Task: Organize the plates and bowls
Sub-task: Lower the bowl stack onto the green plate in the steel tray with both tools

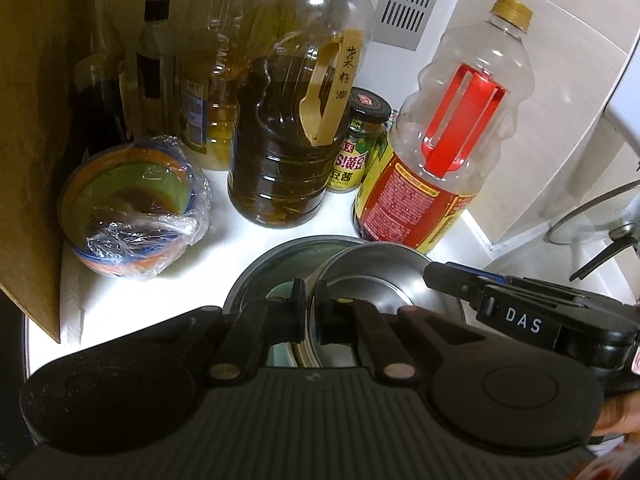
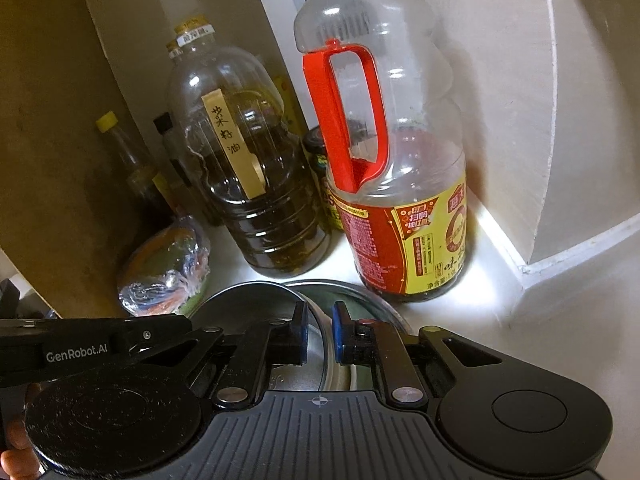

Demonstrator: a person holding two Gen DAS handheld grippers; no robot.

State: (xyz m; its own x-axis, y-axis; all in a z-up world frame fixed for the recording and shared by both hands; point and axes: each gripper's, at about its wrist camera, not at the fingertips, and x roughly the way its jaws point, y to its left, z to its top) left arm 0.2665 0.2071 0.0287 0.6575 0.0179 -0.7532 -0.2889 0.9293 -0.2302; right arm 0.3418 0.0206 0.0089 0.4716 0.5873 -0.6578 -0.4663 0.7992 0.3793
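Both tools (image 1: pixel 308 312) (image 2: pixel 320 332) grip steel bowl (image 1: pixel 372 280) on white counter (image 1: pixel 200 256).

A large oil bottle (image 1: pixel 280 148) with a handwritten paper label is seen on the white counter (image 1: pixel 132 300). Just beside it, a bottle with a red handle (image 1: pixel 444 128) and a small sauce jar (image 1: pixel 358 144) are found. Several narrower bottles (image 1: pixel 154 68) are ranged behind, against a brown board (image 1: pixel 32 120). A glass lid (image 1: pixel 592 216) is glimpsed at the right edge.
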